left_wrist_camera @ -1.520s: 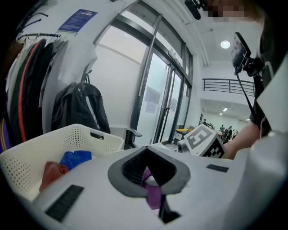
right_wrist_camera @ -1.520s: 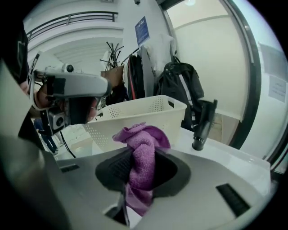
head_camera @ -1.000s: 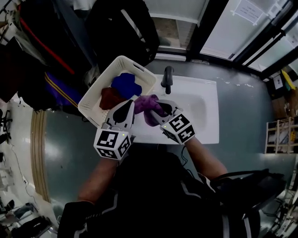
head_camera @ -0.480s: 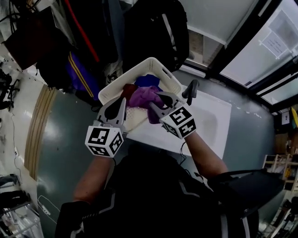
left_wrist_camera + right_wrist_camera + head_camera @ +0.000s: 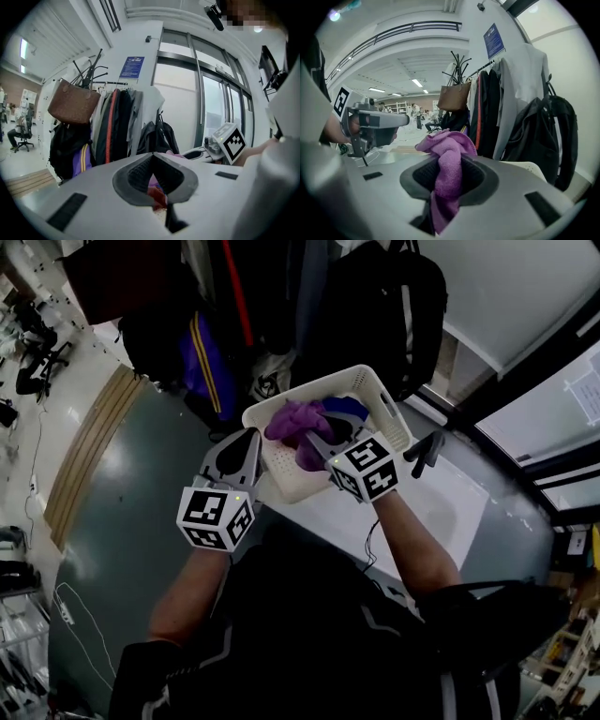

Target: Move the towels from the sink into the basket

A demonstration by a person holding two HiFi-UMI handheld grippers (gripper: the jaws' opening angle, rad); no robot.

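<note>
Carrying purple towel (image 5: 292, 420) above white basket (image 5: 298, 486) (blue towel (image 5: 347, 407) inside), clenched in right gripper (image 5: 322, 444) fingers (image 5: 423, 174). Left gripper (image 5: 247, 439) fingers pressed together, empty. Next: lowering, then releasing inside the rim.

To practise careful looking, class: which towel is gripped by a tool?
The purple fluffy cloth towel, pinched between the right tool's jaws over the white perforated plastic basket; the blue cloth towel lies loose inside that basket.
</note>
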